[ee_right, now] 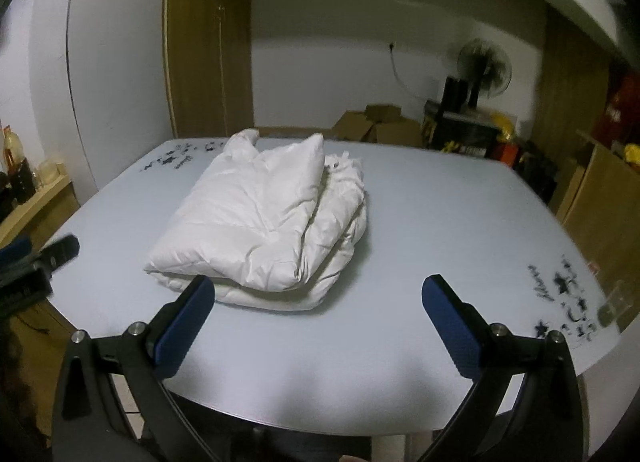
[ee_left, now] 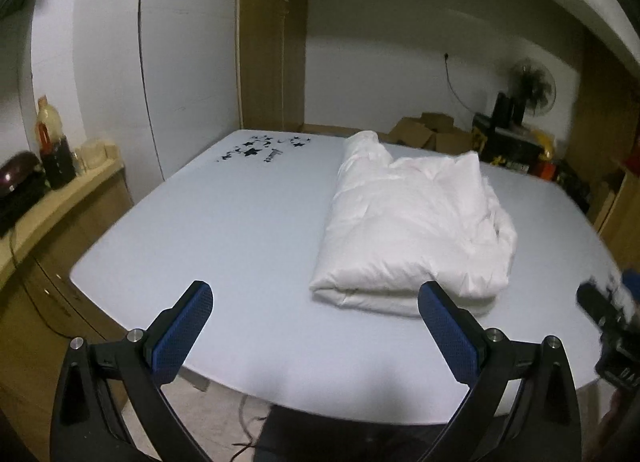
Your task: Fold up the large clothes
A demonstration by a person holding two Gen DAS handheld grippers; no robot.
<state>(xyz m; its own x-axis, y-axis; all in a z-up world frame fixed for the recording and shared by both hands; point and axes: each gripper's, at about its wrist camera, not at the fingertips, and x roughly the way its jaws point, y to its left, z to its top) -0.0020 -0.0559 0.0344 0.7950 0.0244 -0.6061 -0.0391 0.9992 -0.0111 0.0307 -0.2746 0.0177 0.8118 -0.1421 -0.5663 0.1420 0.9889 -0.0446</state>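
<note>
On the pale table [ee_left: 208, 229], a white padded garment [ee_left: 408, 229] sits folded into a thick bundle, nearer the far side and centre. Left gripper [ee_left: 316, 326] hovers at the near edge w/ fingers [ee_left: 184, 334] spread wide, holding nothing; right gripper [ee_right: 318, 326] likewise, fingers [ee_right: 452, 330] apart and empty, just short of the bundle's near edge. Judgement: folding looks nearly or fully done; any last step is tidying the loose, rumpled layers on the bundle's right side. To do that well, come in low, pinch the stray layers together and tuck or press flat w/o dragging the stack. Room: plenty of bare tabletop left, right and in front; printed star marks [ee_right: 560, 302] at near-right corner. Boxes [ee_right: 376, 125] and a fan [ee_right: 484, 65] stand beyond the far edge, well apart.
</note>
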